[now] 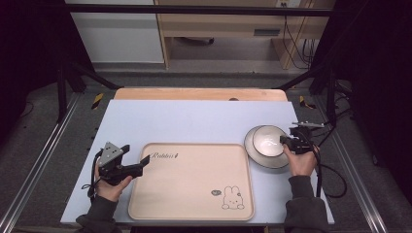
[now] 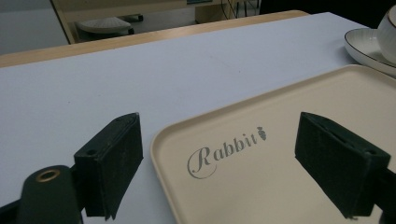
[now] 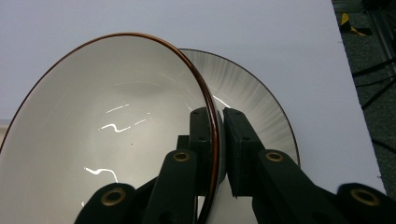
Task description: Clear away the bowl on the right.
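A white bowl with a thin brown rim sits on a grey-streaked plate at the right of the pale blue table. My right gripper is shut on the bowl's rim, one jaw inside and one outside. A beige tray printed "Rabbit" and a bunny lies in the middle. My left gripper hovers over the tray's near-left corner, open with nothing between its jaws. The bowl and plate appear far right in the left gripper view.
The table top has bare surface behind the tray and left of the plate. A wooden strip edges the far side. Black frame posts stand at both sides, and cables lie on the floor at right.
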Available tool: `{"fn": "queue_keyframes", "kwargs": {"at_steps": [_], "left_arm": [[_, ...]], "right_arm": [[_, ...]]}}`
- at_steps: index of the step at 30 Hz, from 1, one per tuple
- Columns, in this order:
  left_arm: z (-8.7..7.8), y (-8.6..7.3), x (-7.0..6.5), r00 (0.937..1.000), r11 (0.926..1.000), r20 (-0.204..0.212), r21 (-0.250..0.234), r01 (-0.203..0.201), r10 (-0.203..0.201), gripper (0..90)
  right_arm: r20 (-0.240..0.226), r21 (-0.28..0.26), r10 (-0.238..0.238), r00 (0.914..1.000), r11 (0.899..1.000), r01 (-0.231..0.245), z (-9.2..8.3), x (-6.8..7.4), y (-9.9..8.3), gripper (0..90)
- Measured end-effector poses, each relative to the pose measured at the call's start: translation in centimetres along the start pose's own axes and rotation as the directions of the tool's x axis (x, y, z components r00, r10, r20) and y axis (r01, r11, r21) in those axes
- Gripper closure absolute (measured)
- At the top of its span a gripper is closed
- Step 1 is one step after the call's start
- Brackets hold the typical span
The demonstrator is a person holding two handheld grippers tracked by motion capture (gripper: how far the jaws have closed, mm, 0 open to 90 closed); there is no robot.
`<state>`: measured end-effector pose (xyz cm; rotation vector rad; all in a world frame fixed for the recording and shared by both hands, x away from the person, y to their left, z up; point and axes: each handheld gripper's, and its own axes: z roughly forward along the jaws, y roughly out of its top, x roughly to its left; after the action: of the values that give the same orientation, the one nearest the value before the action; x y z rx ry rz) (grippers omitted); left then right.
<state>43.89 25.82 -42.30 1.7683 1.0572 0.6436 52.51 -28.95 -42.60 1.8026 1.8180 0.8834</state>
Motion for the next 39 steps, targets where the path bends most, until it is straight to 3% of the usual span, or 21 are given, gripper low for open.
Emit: {"fn": "queue_keyframes", "kwargs": {"at_steps": [18, 39], "left_arm": [[0.0, 0.0, -0.1, 1.0, 1.0, 0.006, 0.001, 0.001, -0.001, 14.7], [0.1, 0.1, -0.2, 1.0, 1.0, 0.007, 0.007, -0.005, 0.005, 14.7]], "right_arm": [[-0.051, -0.047, 0.003, 0.9987, 0.999, -0.006, -2.3, 0.3, 0.5, 82.4], [-0.117, -0.097, -0.054, 0.9917, 0.994, 0.042, -4.5, 2.2, 1.0, 82.4]]}}
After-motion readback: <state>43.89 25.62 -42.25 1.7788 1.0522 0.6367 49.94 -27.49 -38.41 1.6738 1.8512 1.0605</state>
